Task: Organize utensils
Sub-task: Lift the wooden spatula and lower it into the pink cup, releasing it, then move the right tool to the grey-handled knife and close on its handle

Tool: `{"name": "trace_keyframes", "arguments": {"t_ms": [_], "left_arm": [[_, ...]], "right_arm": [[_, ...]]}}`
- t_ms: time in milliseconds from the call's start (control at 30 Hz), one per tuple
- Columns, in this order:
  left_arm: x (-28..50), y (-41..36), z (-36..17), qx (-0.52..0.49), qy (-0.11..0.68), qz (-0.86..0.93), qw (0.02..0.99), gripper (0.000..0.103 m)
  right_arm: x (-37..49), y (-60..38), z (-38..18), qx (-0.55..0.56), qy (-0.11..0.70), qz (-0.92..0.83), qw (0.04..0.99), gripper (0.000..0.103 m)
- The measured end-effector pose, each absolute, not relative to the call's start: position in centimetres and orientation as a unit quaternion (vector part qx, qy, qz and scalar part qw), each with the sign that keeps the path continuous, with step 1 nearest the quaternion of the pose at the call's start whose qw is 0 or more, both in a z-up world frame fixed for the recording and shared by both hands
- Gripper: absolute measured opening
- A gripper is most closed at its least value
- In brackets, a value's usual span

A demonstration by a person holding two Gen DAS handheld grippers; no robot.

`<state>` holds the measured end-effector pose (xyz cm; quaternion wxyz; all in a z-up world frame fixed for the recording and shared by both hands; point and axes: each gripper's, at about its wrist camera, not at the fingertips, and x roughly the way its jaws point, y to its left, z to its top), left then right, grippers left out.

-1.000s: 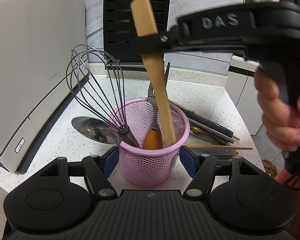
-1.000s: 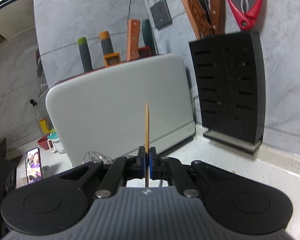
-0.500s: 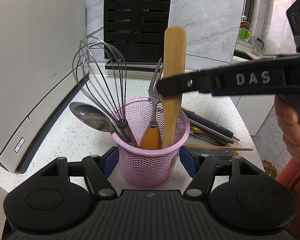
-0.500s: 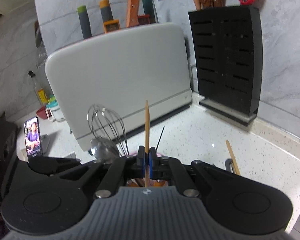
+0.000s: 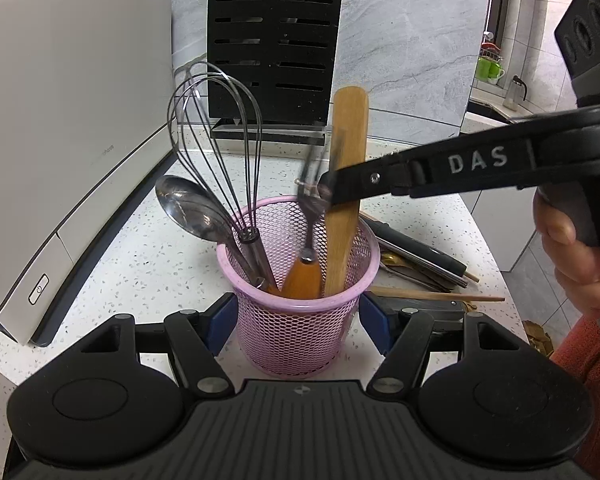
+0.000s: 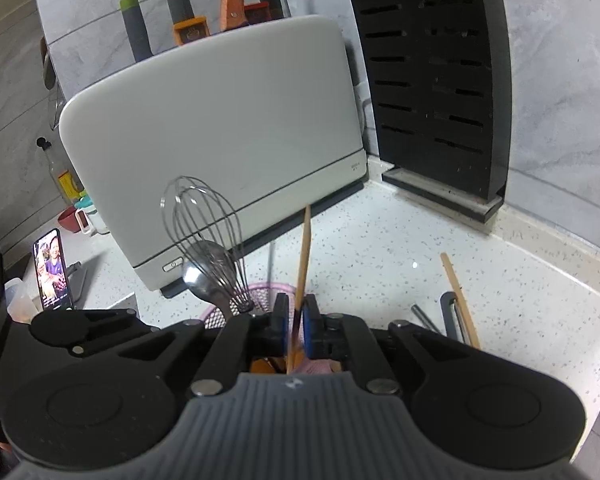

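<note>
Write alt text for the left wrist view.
The right gripper clamps a wooden spatula standing in a pink mesh cup, beside a whisk, spoon and fork. The left gripper brackets the cup.

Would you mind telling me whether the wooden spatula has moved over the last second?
Yes. Against the black knife block, the wooden spatula has dropped and straightened, standing deeper in the pink basket.
</note>
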<state>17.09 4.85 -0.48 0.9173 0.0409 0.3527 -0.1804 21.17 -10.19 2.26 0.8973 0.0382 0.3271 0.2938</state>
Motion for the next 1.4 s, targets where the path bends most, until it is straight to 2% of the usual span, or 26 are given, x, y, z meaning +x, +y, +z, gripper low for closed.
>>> {"name": "trace_keyframes", "arguments": {"t_ms": [100,333,400,600,867,1033,1400], "left_arm": [[17.1,4.9,-0.5,0.041,0.353,-0.181,0.917,0.077],[17.1,4.9,-0.5,0.041,0.353,-0.180,0.917,0.077],[17.1,4.8,-0.5,0.041,0.353,-0.180,0.917,0.077],[17.1,4.8,-0.5,0.041,0.352,-0.180,0.917,0.077],[17.1,4.8,-0.5,0.040,0.353,-0.180,0.917,0.077],[17.1,4.8,-0.5,0.041,0.352,-0.180,0.917,0.077],[17.2,4.8,-0.5,0.041,0.352,-0.180,0.917,0.077]], "right_arm": [[21.0,-10.3,2.7,0.037,0.322,0.295,0.899,0.023],[20.5,-11.2,3.7,0.033,0.321,0.282,0.904,0.025],[20.2,-11.8,4.1,0.036,0.313,0.282,0.906,0.030],[19.8,-13.8,5.0,0.037,0.302,0.269,0.914,0.030],[20.1,-15.1,3.3,0.006,0.347,0.242,0.906,0.029],[21.1,-15.0,1.8,-0.023,0.383,0.242,0.891,0.022],[24.5,-15.3,-2.1,-0.082,0.459,0.208,0.860,0.016]]}}
